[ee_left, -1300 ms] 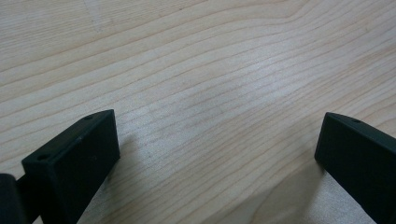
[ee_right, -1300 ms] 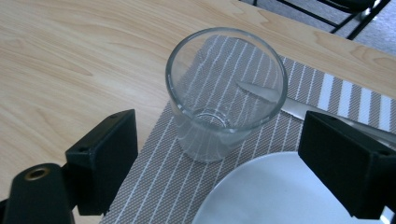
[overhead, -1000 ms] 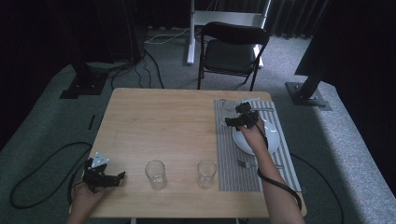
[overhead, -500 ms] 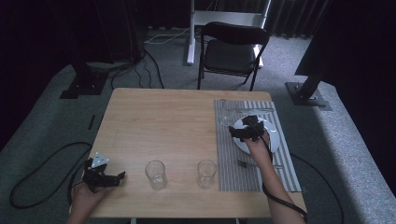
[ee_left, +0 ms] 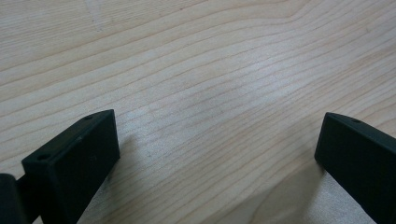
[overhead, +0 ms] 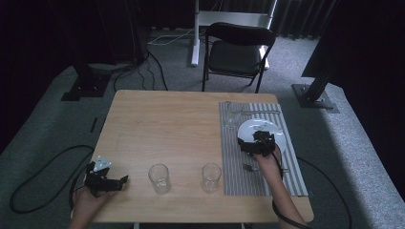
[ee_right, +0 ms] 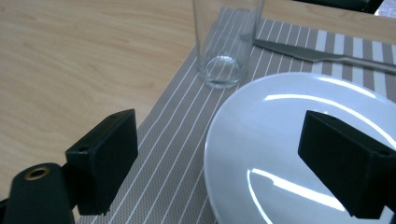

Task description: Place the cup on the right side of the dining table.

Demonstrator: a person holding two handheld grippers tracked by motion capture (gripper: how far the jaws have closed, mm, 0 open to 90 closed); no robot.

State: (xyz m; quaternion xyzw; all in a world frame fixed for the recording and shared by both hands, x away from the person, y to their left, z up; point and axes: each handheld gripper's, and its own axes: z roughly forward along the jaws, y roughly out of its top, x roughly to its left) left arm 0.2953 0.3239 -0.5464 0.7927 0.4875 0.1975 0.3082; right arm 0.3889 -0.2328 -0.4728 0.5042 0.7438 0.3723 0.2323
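The wooden desk [overhead: 167,129] carries a striped placemat [ee_right: 187,135]. On it, the empty white plate [ee_right: 289,140] lies under the right gripper [ee_right: 224,154], fingers spread wide, holding nothing. Beyond the fingertips stands an empty glass [ee_right: 224,42], top cut off, beside a knife [ee_right: 322,56]. The left gripper [ee_left: 217,154] gapes over bare wood
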